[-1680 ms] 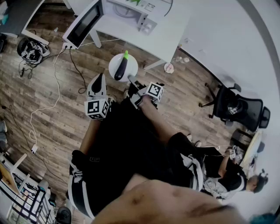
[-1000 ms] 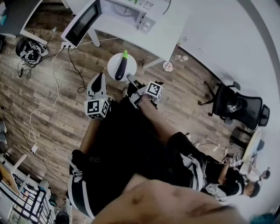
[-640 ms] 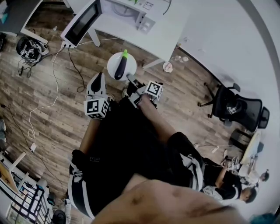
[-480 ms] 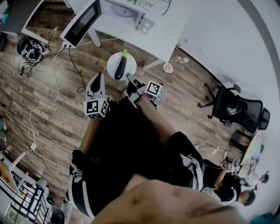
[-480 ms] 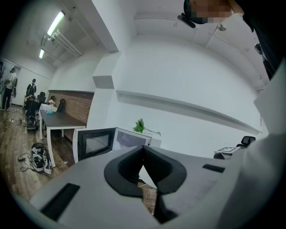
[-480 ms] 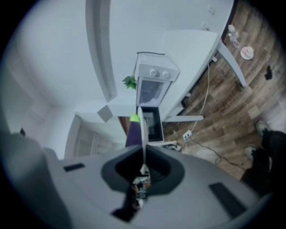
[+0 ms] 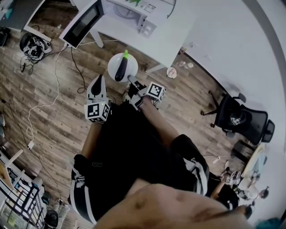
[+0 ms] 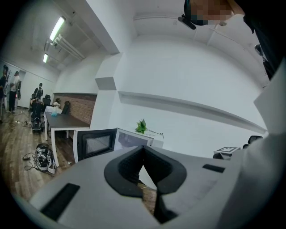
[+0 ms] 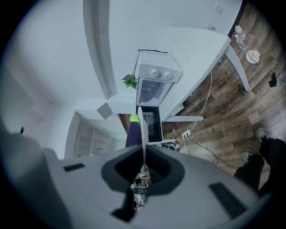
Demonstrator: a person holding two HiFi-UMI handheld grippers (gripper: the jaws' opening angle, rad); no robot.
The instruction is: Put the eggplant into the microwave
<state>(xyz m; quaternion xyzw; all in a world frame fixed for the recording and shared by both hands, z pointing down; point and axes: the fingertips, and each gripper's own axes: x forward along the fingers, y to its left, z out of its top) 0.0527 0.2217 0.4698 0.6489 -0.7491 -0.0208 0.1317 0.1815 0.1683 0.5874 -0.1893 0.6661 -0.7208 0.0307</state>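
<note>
A dark purple eggplant [image 7: 120,69] with a green stem lies on a round white plate [image 7: 131,66]. My right gripper [image 7: 130,80] is shut on the plate's near rim and holds it over the wooden floor. In the right gripper view the plate [image 9: 141,127] shows edge-on between the jaws, with the eggplant [image 9: 132,133] beside it. Ahead, the white microwave [image 7: 134,11] stands on a white table [image 7: 172,38] with its door [image 7: 82,22] swung open. My left gripper [image 7: 99,82] is shut and empty to the left of the plate, facing the microwave [image 8: 132,138].
Cables and a power strip [image 7: 67,44] trail over the floor left of the table. A small dish [image 7: 172,71] lies on the floor by a table leg. A black office chair [image 7: 239,118] stands at the right. A green plant [image 8: 143,126] sits on the microwave.
Both grippers, with the plate and eggplant, have moved a little closer to the table and microwave. The grip on the plate is unchanged.
</note>
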